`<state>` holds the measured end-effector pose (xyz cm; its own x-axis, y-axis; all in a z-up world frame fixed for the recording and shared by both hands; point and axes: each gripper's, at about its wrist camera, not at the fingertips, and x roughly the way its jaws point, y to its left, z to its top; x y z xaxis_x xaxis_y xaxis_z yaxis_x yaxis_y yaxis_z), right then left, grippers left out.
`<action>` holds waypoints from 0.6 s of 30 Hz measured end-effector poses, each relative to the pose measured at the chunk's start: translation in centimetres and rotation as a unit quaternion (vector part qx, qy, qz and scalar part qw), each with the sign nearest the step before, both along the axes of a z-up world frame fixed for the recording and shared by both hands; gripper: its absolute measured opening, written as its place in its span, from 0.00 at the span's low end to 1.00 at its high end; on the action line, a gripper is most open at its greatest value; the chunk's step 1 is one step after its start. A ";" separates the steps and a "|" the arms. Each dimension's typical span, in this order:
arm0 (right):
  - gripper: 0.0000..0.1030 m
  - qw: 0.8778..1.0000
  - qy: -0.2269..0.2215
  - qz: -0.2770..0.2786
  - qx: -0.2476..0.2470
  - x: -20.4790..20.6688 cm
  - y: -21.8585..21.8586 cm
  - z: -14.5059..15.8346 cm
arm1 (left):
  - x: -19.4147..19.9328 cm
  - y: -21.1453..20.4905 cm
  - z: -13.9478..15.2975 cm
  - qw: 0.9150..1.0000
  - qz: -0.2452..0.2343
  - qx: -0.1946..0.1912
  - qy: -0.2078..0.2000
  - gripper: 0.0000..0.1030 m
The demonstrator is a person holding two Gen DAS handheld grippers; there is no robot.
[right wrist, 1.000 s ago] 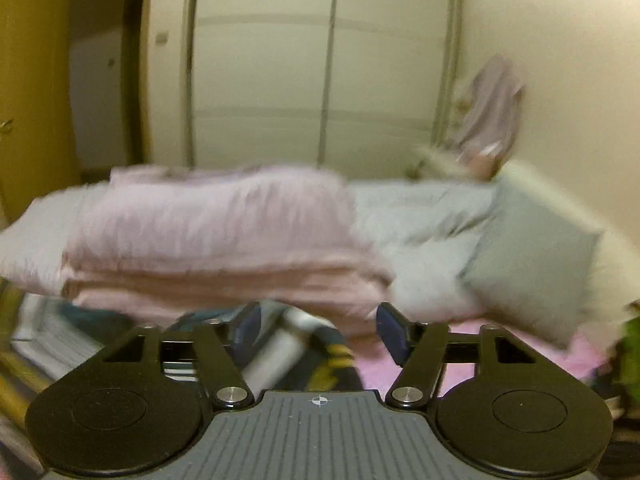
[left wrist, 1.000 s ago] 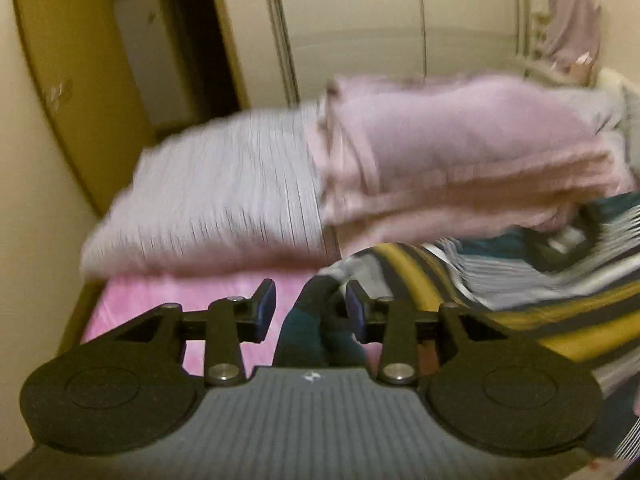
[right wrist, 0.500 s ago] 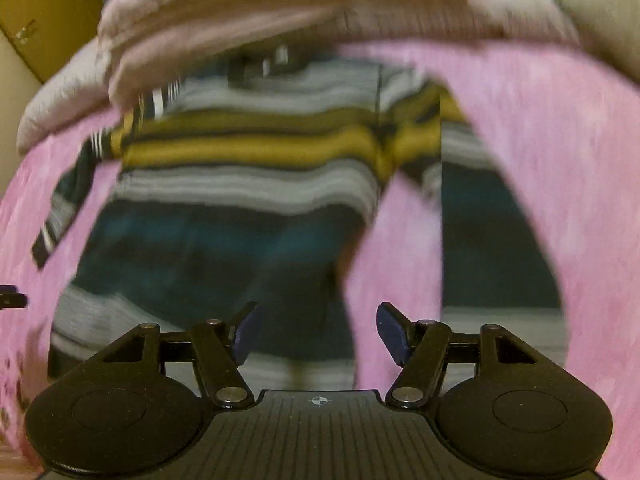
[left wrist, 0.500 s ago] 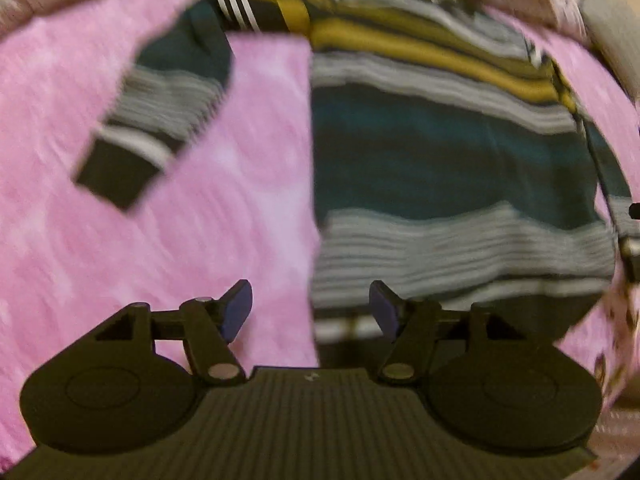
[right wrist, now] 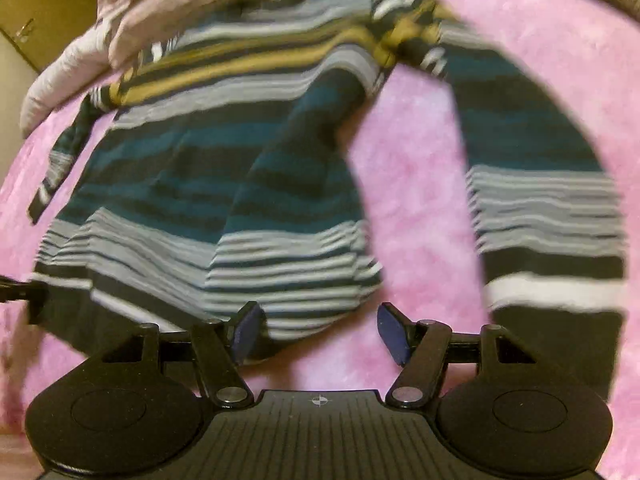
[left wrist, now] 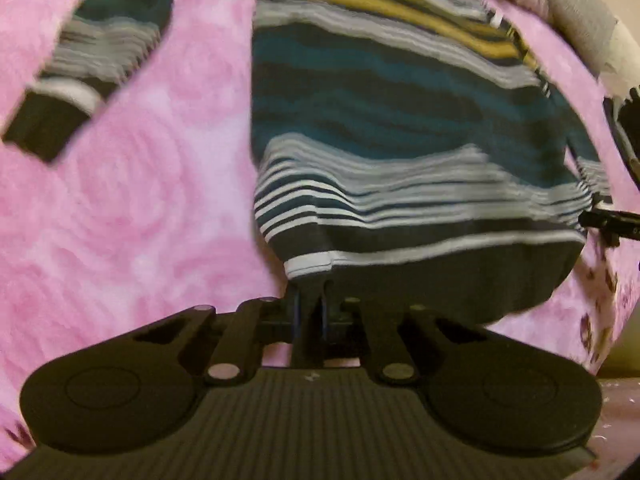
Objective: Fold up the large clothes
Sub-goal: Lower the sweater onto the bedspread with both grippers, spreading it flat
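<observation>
Both wrist views are dim and warm-tinted, with soft indoor light and no glare. Motion blur smears the striped teal, grey and mustard knitted sweater (left wrist: 400, 120) and the fluffy pink bed cover (left wrist: 140, 200); only the near black tool bodies look fairly sharp. Fisheye distortion bows the bed's edges, and the corners fall black.

I see the sweater (left wrist: 400, 120) striped teal, black, grey and white, mustard bands at the far end, black hem and cuffs. Bedspread (left wrist: 140, 200) mottled pink with swirls. Folded blanket (right wrist: 168, 8) pale mauve. Hand-held gripper (right wrist: 318, 330) black, blue pads.
</observation>
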<state>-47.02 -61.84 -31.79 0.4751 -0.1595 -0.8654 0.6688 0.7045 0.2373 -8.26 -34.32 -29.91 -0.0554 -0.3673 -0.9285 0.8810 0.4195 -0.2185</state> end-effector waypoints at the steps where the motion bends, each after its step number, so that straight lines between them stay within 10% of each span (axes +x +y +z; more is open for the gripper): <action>1: 0.61 1.000 -0.007 0.003 -0.004 -0.2 -0.1 0.0 | 0.4 0.2 0.7 1.000 0.006 -0.010 -0.002 0.06; 10: 0.64 0.989 -0.062 0.130 0.036 1.1 -2.5 -1.6 | 0.8 -0.4 0.9 1.000 -0.013 0.003 -0.013 0.06; 13: 0.29 0.984 -0.050 0.145 0.092 1.4 -3.8 -1.5 | 0.4 -0.2 1.7 1.000 -0.016 0.005 -0.017 0.06; 18: 0.18 0.982 -0.057 0.112 0.138 -0.8 -4.7 2.9 | -1.6 0.8 5.9 0.999 -0.048 -0.008 -0.020 0.06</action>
